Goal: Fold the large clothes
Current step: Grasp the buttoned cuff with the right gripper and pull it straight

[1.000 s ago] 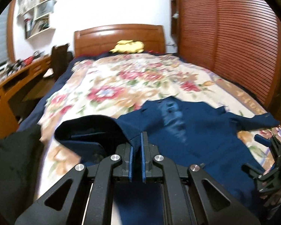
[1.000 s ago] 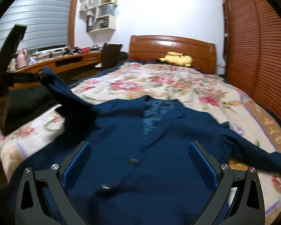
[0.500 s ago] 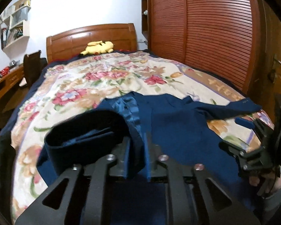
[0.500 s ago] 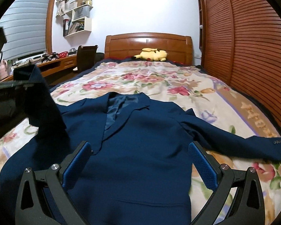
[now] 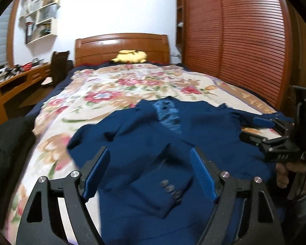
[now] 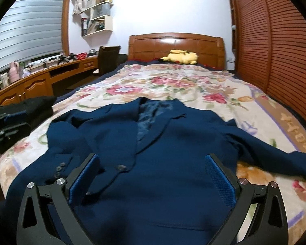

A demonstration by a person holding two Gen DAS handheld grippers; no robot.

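A dark blue suit jacket lies front up on the floral bedspread, collar towards the headboard. One sleeve is folded across the jacket's front, and its buttoned cuff rests on the cloth. My left gripper hovers just over that sleeve with its jaws opening wide and the pads clear of the fabric. My right gripper stands open above the jacket's buttoned front and holds nothing. In the left wrist view the right gripper shows at the right in a person's hand. The other sleeve stretches out to the right.
A yellow plush toy lies by the wooden headboard. Slatted wooden wardrobe doors run along the right of the bed. To the left are a desk and a chair. Dark clothing lies at the bed's left edge.
My left gripper was shut on the raised sleeve, carried it over the jacket and let go. The sleeve now lies folded across the front. The right gripper stayed open.
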